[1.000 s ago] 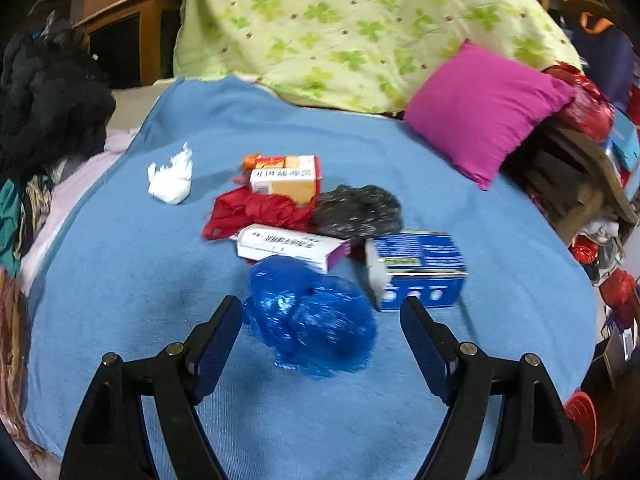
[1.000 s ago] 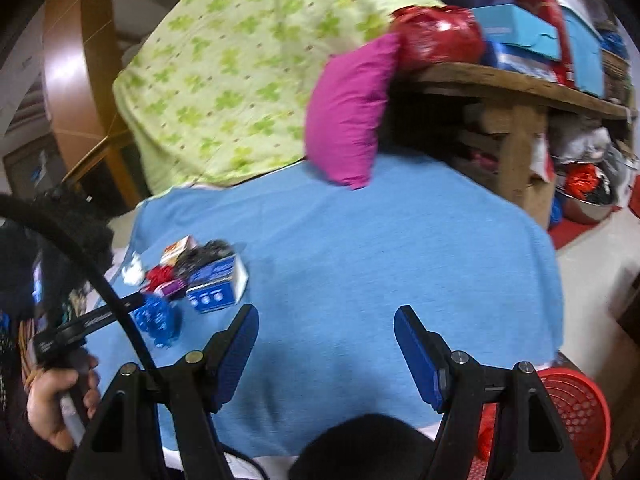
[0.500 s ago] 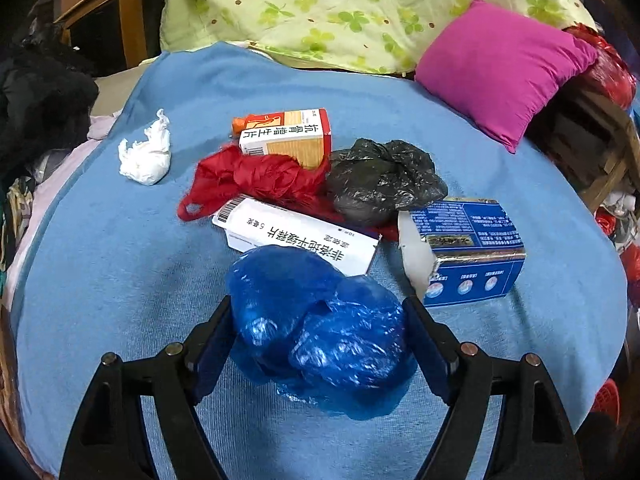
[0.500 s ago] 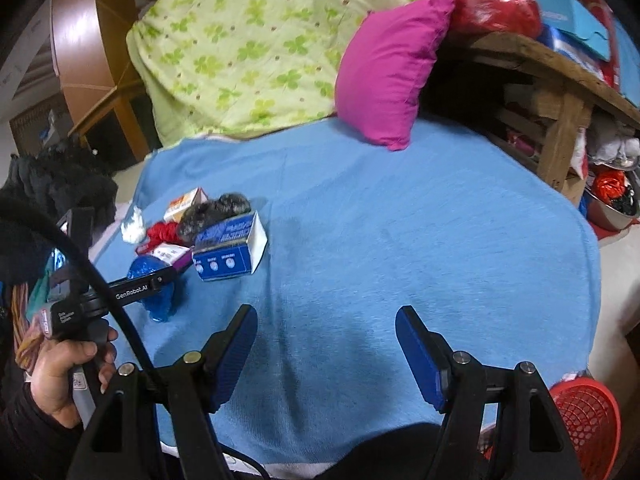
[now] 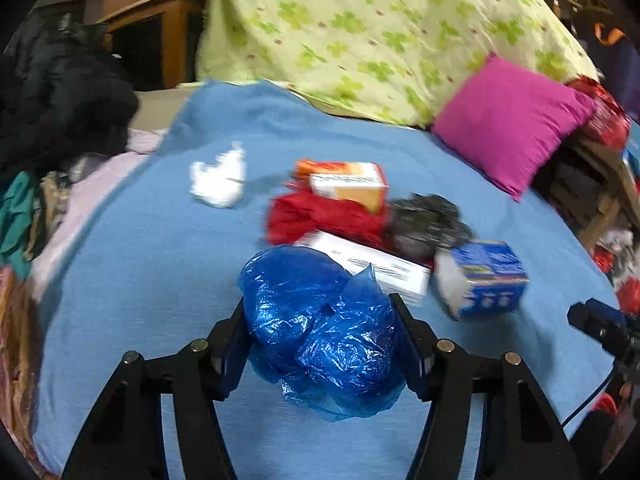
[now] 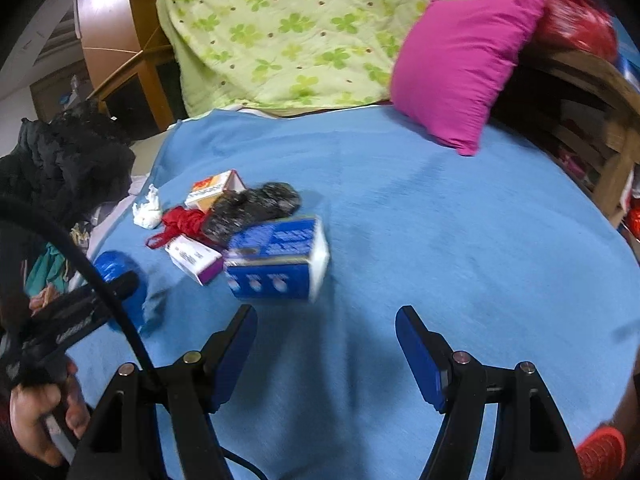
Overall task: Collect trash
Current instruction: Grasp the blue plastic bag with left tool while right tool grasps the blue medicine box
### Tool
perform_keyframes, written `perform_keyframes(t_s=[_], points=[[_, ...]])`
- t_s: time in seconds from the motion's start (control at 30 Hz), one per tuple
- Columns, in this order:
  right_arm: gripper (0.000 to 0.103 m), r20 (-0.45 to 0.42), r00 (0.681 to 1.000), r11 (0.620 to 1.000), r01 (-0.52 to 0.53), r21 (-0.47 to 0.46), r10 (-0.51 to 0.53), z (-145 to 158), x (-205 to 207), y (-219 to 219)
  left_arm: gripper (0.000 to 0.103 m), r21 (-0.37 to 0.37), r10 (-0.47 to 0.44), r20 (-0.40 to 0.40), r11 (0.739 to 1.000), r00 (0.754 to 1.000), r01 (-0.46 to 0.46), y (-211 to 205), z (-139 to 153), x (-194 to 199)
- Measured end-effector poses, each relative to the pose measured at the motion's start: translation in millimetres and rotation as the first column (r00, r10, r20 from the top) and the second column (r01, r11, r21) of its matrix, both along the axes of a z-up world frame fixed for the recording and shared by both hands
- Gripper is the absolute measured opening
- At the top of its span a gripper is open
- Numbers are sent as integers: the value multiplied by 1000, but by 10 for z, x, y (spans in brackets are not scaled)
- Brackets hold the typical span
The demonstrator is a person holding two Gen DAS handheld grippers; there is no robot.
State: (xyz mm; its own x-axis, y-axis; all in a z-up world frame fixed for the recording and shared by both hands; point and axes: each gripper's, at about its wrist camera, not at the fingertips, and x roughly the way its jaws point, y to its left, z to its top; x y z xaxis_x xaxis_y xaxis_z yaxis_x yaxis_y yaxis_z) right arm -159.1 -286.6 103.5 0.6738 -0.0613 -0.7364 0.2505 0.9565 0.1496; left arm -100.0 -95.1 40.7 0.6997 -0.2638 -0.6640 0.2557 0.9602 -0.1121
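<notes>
Left wrist view, left to right: white tissue wad (image 5: 219, 182) at centre left; blue plastic bag (image 5: 320, 328) at lower centre, clamped by the left hand-held gripper (image 5: 320, 344), whose jaws have just been closing onto it; red bag (image 5: 320, 216), orange carton (image 5: 352, 184), white carton (image 5: 380, 268), black bag (image 5: 428, 220) and blue box (image 5: 484, 276) at centre right, all lying on the bed's blue blanket (image 5: 160, 280). Right wrist view: right hand-held gripper (image 6: 326, 356) stands apart, empty. Collection appears barely begun; six items remain. Printing is too blurred to read.
</notes>
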Motion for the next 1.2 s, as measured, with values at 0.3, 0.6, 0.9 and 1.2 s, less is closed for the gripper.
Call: perform_keyframes(t_s=[0.3,0.6,0.9,1.2], points=[[80,-34,999,997,-34,-63,32,-195,619,345,65,-73,80,-57,994,995,-84,287,-201,164],[87,-91,995,988,-49,-149,36,-440,899,471,65,-86,65,-55,994,996,-70,273,-195,144],[87,-75,997,993,-28,-110,20,-408,892,421,65,-80,64,-55,994,996,-68,259,-208,138],[101,-107,994,996,-30,-82,21,-496,962,447,65,-85,61,-55,994,997,-65,249,-209,140]])
